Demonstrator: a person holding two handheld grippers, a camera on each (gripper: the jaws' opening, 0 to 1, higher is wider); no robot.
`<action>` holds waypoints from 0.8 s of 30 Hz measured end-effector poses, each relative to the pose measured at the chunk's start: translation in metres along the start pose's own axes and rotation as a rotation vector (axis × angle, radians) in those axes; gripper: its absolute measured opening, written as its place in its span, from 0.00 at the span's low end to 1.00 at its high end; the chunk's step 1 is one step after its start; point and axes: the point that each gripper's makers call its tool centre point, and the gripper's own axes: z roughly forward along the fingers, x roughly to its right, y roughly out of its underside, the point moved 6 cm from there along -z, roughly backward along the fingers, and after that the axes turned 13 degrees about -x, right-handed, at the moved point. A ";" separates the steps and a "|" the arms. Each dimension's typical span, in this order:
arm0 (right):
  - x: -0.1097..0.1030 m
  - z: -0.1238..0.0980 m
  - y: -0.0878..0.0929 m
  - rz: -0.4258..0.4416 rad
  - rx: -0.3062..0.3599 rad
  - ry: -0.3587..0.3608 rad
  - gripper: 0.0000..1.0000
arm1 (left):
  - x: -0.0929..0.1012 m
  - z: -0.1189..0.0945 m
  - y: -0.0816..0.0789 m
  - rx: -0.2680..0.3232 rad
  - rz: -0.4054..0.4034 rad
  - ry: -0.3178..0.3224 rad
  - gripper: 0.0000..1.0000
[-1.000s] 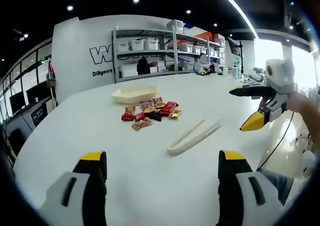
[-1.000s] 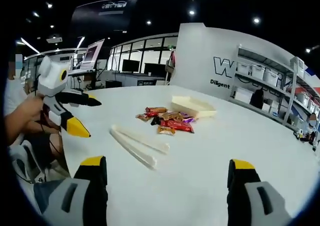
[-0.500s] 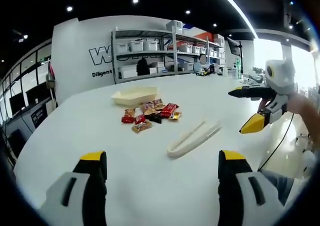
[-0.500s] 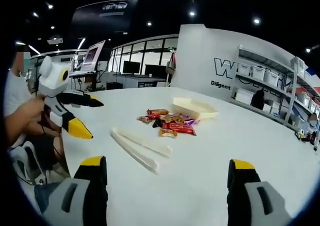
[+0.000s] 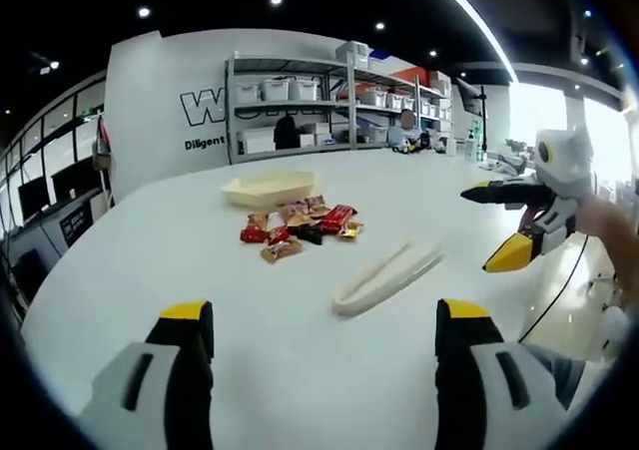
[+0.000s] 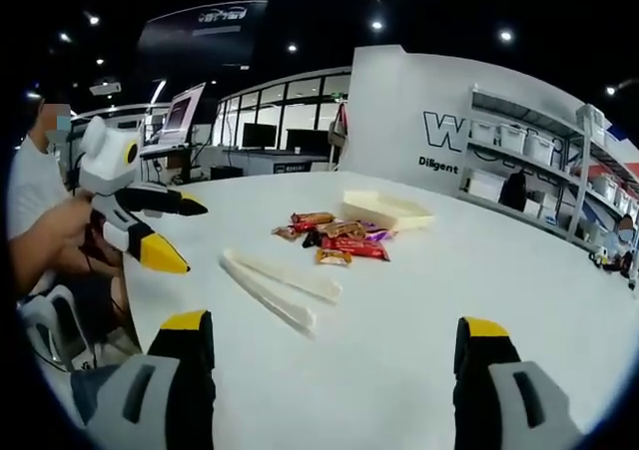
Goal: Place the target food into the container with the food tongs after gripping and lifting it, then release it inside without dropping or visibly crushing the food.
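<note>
White food tongs (image 5: 384, 275) lie flat on the white table (image 5: 280, 370), in front of a pile of wrapped snacks (image 5: 297, 225). Behind the pile sits a shallow cream tray (image 5: 270, 188). My left gripper (image 5: 324, 315) hovers open and empty over the near table edge. My right gripper (image 5: 477, 230), held in a hand, stands open off to the right of the tongs. In the right gripper view the tongs (image 6: 280, 288), the snacks (image 6: 334, 240) and the tray (image 6: 387, 211) lie ahead of my open right gripper (image 6: 334, 325). There the left gripper (image 6: 195, 238) stands open at the left.
Metal shelving (image 5: 329, 106) with white bins lines the far wall. A person (image 6: 40, 221) sits at the table's left edge in the right gripper view. Broad bare tabletop (image 6: 419, 300) stretches between both grippers and the tongs.
Both views have drifted slightly with the hands. In the left gripper view the right gripper sits a little further right and lower. Tongs, snacks and tray lie as before.
</note>
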 end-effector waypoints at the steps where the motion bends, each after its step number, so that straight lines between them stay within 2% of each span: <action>1: 0.000 0.000 0.000 0.002 0.000 0.000 0.99 | 0.000 0.001 0.001 -0.004 0.002 0.000 0.90; 15: -0.003 0.001 -0.003 0.003 0.007 -0.003 0.99 | -0.007 -0.004 0.005 -0.005 -0.010 -0.021 0.90; 18: -0.005 0.001 -0.005 0.010 0.021 -0.005 0.98 | -0.008 -0.008 0.003 0.015 -0.017 -0.027 0.90; 21: -0.008 0.002 -0.006 0.013 0.022 -0.017 0.97 | -0.008 -0.007 0.003 0.019 -0.018 -0.027 0.90; 24: -0.015 0.005 -0.004 0.031 0.014 -0.059 0.98 | -0.008 -0.004 0.006 0.000 -0.016 -0.030 0.90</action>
